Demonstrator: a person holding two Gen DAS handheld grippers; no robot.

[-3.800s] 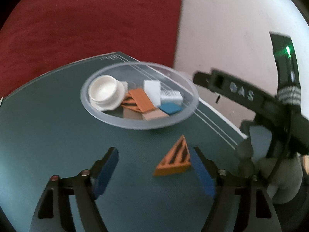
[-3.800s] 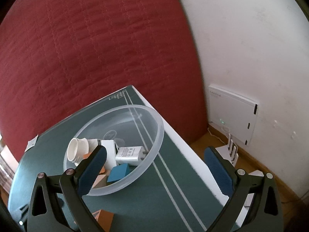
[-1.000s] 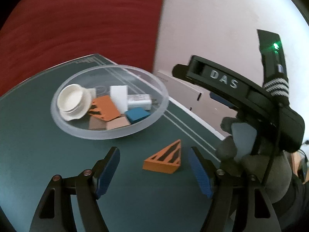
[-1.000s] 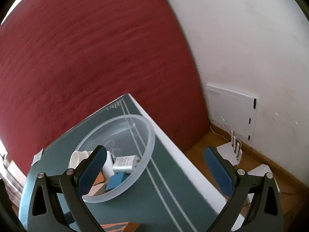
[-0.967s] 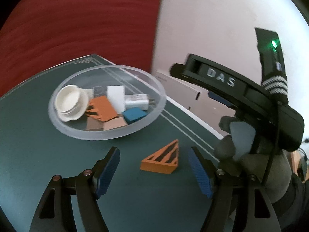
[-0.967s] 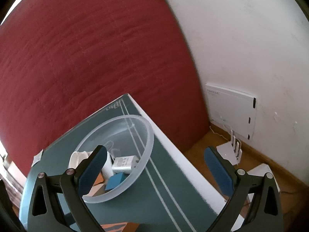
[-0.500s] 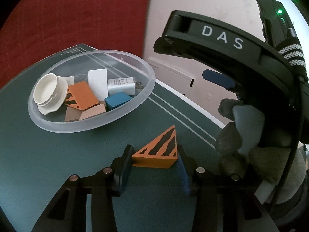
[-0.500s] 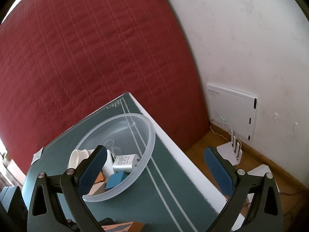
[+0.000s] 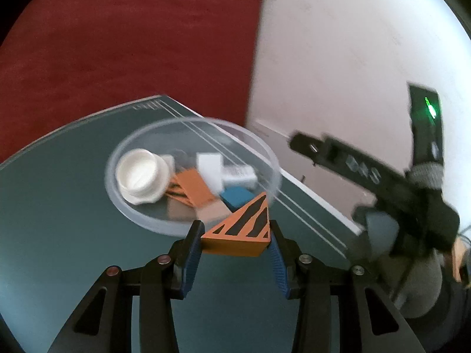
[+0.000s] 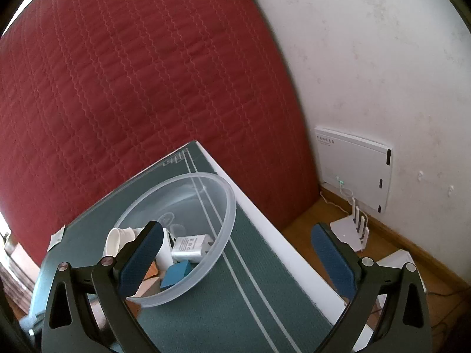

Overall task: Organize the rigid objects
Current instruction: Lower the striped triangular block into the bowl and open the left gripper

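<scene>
An orange triangular block with black slots (image 9: pixel 241 231) is clamped between the blue pads of my left gripper (image 9: pixel 235 242), lifted just before the near rim of a clear plastic bowl (image 9: pixel 265 158). The bowl holds a white cup (image 9: pixel 139 175), a white charger (image 9: pixel 235 173), a blue block (image 9: pixel 237 197) and orange and tan pieces. My right gripper (image 10: pixel 232 253) hangs open with nothing between its pads, over the right rim of the same bowl (image 10: pixel 226 220); the charger (image 10: pixel 190 247) and blue block (image 10: pixel 175 273) show inside.
A dark green mat (image 9: pixel 44 206) covers the table, whose white right edge (image 10: pixel 279 244) drops to a wooden floor with a white router (image 10: pixel 351 229). A red quilted mattress (image 10: pixel 132 73) stands behind. A gloved hand holds the right gripper's black body (image 9: pixel 406 200).
My left gripper closed on the orange triangular block and lifted it off the mat toward the bowl. The right gripper has stayed where it was, open.
</scene>
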